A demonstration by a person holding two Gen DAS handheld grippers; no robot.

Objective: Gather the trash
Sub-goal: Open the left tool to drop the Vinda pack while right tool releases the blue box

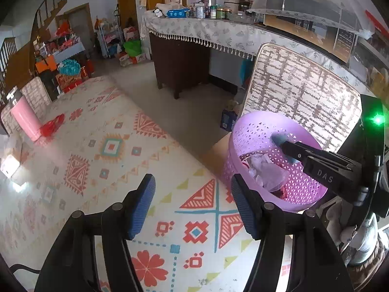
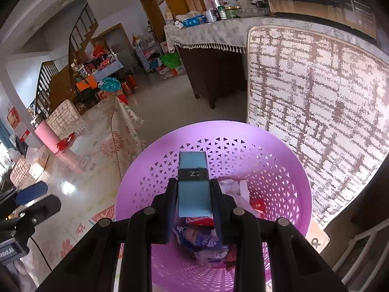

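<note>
A purple perforated basket (image 2: 279, 170) stands beside the table and holds crumpled wrappers and paper (image 2: 204, 238). My right gripper (image 2: 193, 202) is shut on a small light-blue box with a black band (image 2: 192, 194) and holds it over the basket's opening. In the left wrist view the basket (image 1: 248, 133) is at the right, with the right gripper (image 1: 287, 146) and the blue box reaching over it. My left gripper (image 1: 192, 204) is open and empty above the patterned tablecloth (image 1: 109, 158). A red crumpled wrapper (image 1: 52, 125) lies on the table by a pink bottle (image 1: 24, 119).
A woven chair back (image 1: 301, 92) stands behind the basket. A counter with a tasselled cloth (image 1: 206, 31) and several jars is at the back. A cardboard box (image 2: 318, 238) sits under the basket. Clutter and stairs fill the far left.
</note>
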